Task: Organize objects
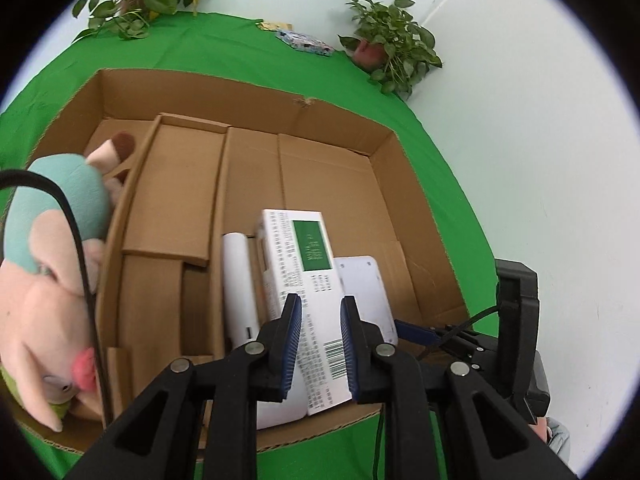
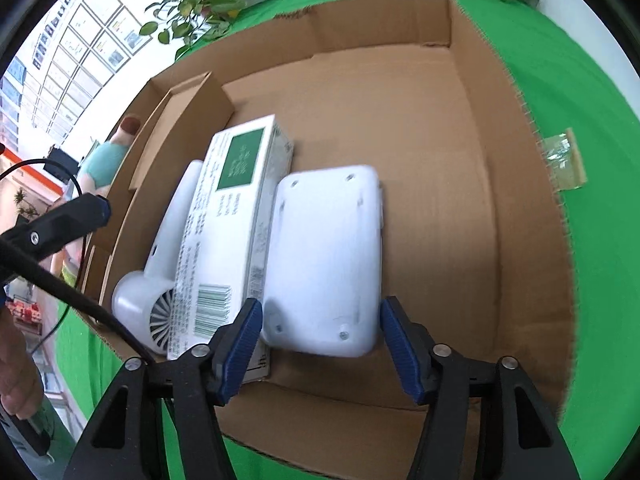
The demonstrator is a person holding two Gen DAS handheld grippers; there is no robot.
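Observation:
A large open cardboard box lies on a green cloth. Inside it, side by side, are a white hand-held fan, a white carton with a green label and a flat white device. My left gripper is open, its fingers either side of the carton's near end; I cannot tell if they touch it. My right gripper is open around the near end of the white device, with gaps on both sides. The carton also shows in the right wrist view.
A pink and teal plush pig fills the box's left compartment behind a cardboard divider. Potted plants and a small packet sit at the table's far edge. A clear packet lies on the cloth right of the box.

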